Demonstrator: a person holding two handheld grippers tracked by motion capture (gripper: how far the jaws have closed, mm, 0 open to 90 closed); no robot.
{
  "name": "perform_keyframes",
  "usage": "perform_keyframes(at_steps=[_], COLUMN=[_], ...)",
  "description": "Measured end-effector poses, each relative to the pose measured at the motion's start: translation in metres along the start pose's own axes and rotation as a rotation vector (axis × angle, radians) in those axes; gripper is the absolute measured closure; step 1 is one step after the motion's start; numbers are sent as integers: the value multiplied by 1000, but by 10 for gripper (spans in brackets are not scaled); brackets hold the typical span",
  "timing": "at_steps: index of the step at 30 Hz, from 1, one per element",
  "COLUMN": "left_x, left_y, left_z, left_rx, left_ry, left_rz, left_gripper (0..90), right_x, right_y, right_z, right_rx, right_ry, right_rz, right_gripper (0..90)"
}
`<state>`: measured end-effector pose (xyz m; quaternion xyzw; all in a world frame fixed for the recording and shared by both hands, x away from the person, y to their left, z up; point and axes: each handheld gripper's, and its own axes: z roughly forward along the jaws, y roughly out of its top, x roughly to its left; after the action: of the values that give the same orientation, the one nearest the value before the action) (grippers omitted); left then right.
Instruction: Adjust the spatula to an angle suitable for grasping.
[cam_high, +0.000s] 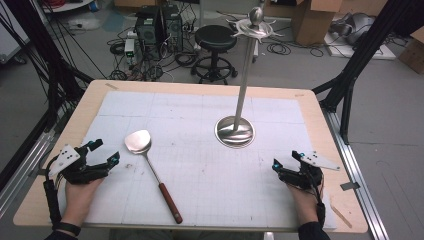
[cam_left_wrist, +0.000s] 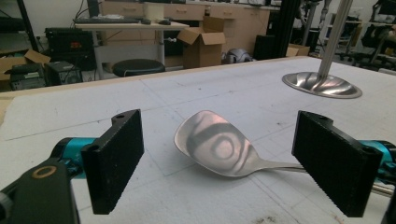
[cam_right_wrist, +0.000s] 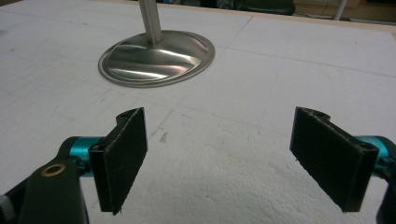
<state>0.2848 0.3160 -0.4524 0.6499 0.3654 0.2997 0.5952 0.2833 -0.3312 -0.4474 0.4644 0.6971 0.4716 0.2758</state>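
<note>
Both my hands rest low at the near edge of the table (cam_high: 320, 120), one at each side, wrists coming in from the bottom of the high view.

My left hand (cam_high: 80, 192) sits at the near-left on the white mat (cam_high: 200, 125), forearm angled slightly inward, wrapped around the left gripper (cam_high: 106, 152). The gripper points forward and to the right, toward the spatula. Jaws wide apart, nothing between them. In the left gripper view the left gripper (cam_left_wrist: 219, 158) sits low over the mat, both black pads (cam_left_wrist: 116, 158) upright, and the spatula's blade lies just ahead in the gap.

My right hand (cam_high: 305, 197) is at the near-right, well apart from the left, holding the right gripper (cam_high: 285, 159), which points forward and a bit left. Jaws spread wide too, empty. In the right gripper view the right gripper (cam_right_wrist: 219, 158) hovers close over bare mat, with the stand's round base ahead and to the left.

Spatula (cam_high: 152, 172) lies flat on the mat, left of centre, near my left gripper but not touching it. Shiny blade (cam_left_wrist: 217, 144) at the far end, red-brown handle (cam_high: 171, 202) running toward the near edge.

Tall metal stand (cam_high: 243, 80) stands upright right of centre, round base (cam_right_wrist: 156, 56) on the mat, hooks at the top (cam_high: 256, 25).
</note>
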Motion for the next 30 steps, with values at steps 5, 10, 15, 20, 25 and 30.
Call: perform_keyframes(at_steps=[5, 10, 15, 20, 25, 30], left_x=[-1, -1, -1, -1, -2, -1], left_y=[0, 0, 0, 0, 1, 2], left_z=[1, 1, 1, 1, 2, 2], left_rx=[10, 11, 11, 13, 20, 31], left_ry=[4, 6, 4, 3, 0, 0], left_rz=[4, 1, 11, 10, 19, 3], left_gripper=[173, 172, 172, 172, 173, 175], right_x=[0, 0, -2, 0, -1, 0], right_y=[0, 0, 0, 0, 0, 0], right_z=[0, 0, 1, 1, 1, 1], right_rx=[-2, 0, -2, 1, 2, 4], right_ry=[1, -3, 0, -1, 4, 4], right_rz=[-12, 1, 6, 3, 7, -4], right_gripper=[180, 180, 180, 181, 180, 181])
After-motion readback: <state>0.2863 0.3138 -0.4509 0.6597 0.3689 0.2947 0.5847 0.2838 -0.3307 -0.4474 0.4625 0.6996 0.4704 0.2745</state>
